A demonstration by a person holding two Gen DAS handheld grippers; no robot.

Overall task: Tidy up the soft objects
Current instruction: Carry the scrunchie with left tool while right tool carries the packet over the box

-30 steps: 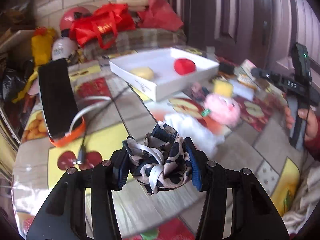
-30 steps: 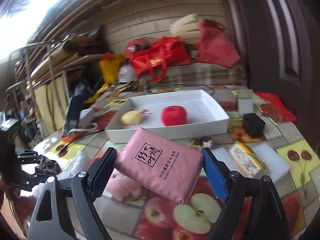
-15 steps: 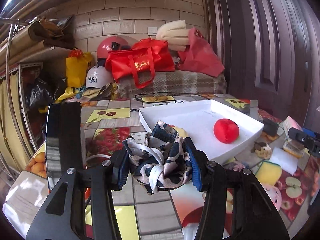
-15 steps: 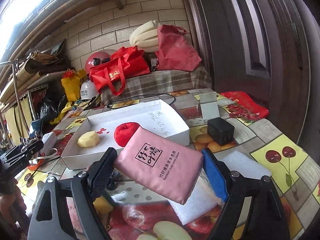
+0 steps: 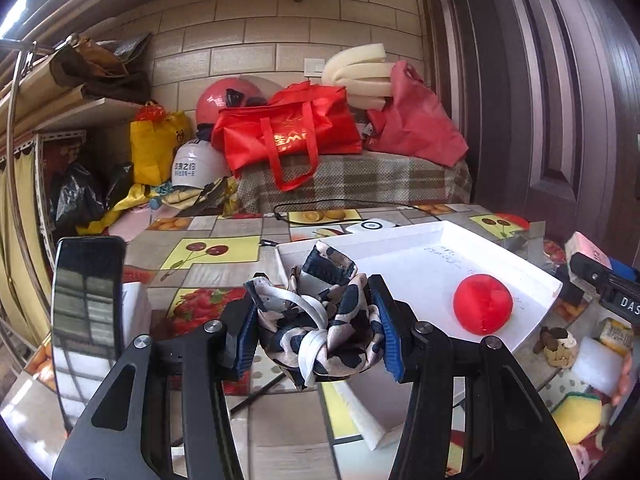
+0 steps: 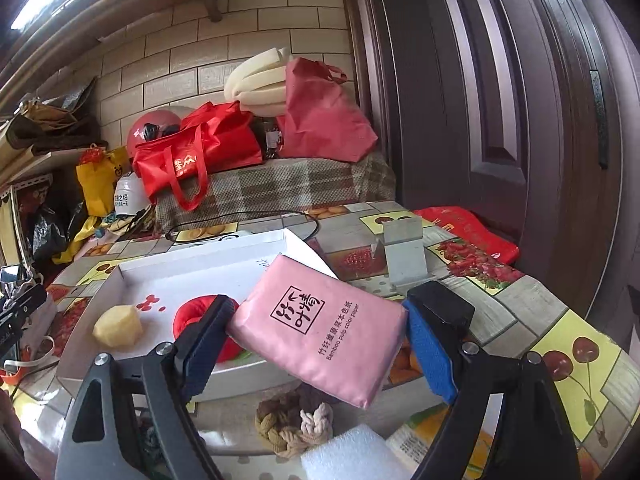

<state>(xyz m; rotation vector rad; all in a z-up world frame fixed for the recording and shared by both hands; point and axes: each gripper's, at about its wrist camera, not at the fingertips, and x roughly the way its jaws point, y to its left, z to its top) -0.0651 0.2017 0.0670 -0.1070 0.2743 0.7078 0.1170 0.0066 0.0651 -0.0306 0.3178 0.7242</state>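
The left gripper point(image 5: 316, 330) is clamping a scarf point(image 5: 320, 320) while the right gripper point(image 6: 316, 340) is squeezing a tissue pack point(image 6: 320, 320) above the tray point(image 6: 180, 268).

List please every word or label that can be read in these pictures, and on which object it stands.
"Bamboo pulp color paper": pink tissue pack, held by the right gripper.
"DAS": right gripper's body, cut off by the frame edge.
Chinese print on the pack, red bag and white helmet: too small to read.
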